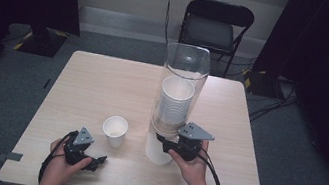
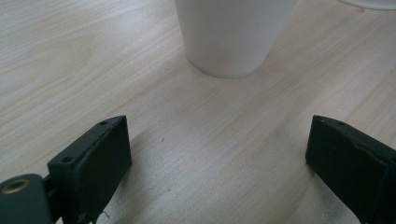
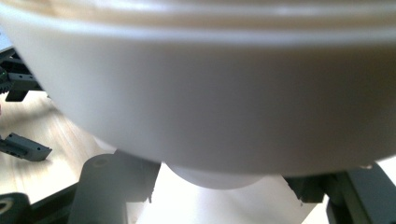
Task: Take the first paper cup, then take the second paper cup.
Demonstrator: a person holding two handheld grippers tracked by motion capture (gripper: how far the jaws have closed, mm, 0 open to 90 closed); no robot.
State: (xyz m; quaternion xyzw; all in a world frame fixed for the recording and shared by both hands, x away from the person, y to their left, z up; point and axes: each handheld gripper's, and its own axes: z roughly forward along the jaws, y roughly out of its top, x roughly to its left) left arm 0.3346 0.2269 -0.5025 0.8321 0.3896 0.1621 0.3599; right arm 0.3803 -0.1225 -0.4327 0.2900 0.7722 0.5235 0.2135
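Near the table's [image 1: 104, 77] front edge, the left gripper [image 1: 99, 160] rests low with its jaws spread wide, nothing between them; 1 loose paper cup [image 1: 115, 131] stands just ahead. At the clear dispenser tube [image 1: 182, 83], the right gripper [image 1: 163, 143] is clamped on the bottom cup [image 1: 158, 151] of the stack, apparently at its rim, though the close view is blurred.
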